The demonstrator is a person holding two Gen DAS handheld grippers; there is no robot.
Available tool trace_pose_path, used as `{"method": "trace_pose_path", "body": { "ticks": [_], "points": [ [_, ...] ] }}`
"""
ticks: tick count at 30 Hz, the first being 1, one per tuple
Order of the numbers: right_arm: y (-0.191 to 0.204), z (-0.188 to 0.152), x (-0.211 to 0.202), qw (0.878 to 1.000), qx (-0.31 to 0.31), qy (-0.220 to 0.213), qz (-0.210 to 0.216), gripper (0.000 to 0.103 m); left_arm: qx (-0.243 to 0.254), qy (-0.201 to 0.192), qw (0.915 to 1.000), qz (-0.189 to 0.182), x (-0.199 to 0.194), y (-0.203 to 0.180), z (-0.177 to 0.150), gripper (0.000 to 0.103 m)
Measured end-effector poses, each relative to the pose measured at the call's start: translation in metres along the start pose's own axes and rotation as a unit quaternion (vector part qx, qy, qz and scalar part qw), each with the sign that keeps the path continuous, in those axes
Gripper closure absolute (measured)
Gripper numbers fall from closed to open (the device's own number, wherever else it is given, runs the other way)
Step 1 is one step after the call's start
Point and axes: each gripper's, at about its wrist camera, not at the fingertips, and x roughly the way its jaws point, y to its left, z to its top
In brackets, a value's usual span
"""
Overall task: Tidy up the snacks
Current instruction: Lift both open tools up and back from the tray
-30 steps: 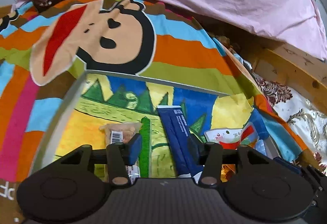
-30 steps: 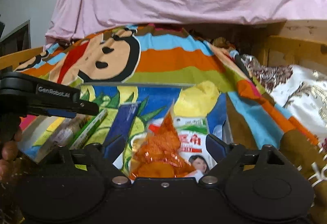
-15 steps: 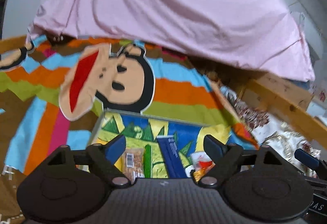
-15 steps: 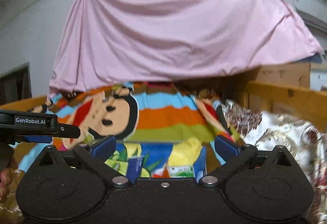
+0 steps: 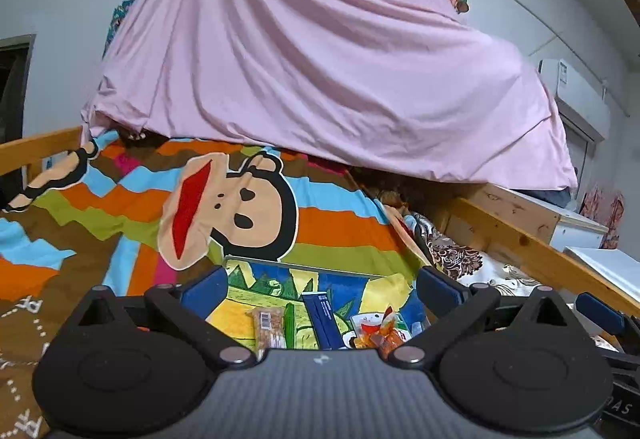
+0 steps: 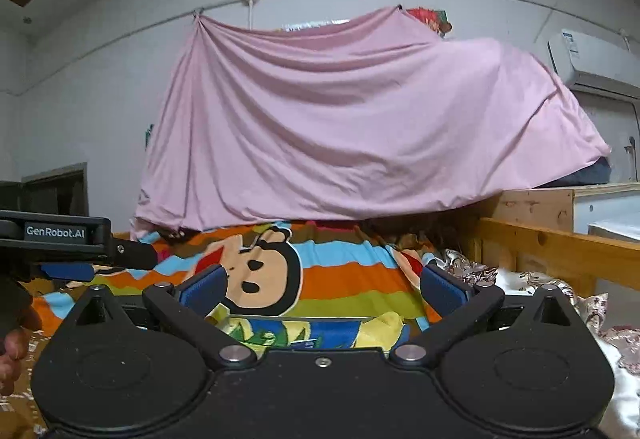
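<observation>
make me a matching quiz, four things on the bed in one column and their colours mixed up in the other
Things:
1. hanging sheet
2. long flat packet
3. bed rail
4. crinkly snack bag

Colours:
A. orange
B. pale wood
C. pink
D. dark blue

Pairs: 1-C, 2-D, 3-B, 4-A

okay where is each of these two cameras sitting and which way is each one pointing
Left wrist: on the left gripper, angled slightly down over the tray of snacks on the striped blanket; own open fingers show.
Right wrist: on the right gripper, facing level at the pink sheet; a hand shows.
Shared: sheet, blanket, tray.
</observation>
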Motion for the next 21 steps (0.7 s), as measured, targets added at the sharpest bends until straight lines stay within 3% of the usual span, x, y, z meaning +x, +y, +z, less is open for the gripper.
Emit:
{"method": "trace_pose_path", "body": {
  "ticks": [10, 15, 21],
  "points": [
    [0.013, -0.003, -0.069, 1.0, 0.0, -0.009, 0.002, 0.001, -0.008, -0.005, 0.9999, 0.006, -0.059, 0.005, -0.017, 0.001],
    [0.016, -0.011, -0.097, 1.0, 0.008, -0.002, -0.012, 0.001, 0.021, -0.007, 0.9997, 0.006, -0.082, 0.004, -0.032, 0.001],
    [0.021, -0.02, -0.118, 0.999, 0.018, 0.014, -0.031, 0.001, 0.03, 0.035, 0.9989, 0.002, -0.091, 0.006, -0.059, 0.001]
  ]
}}
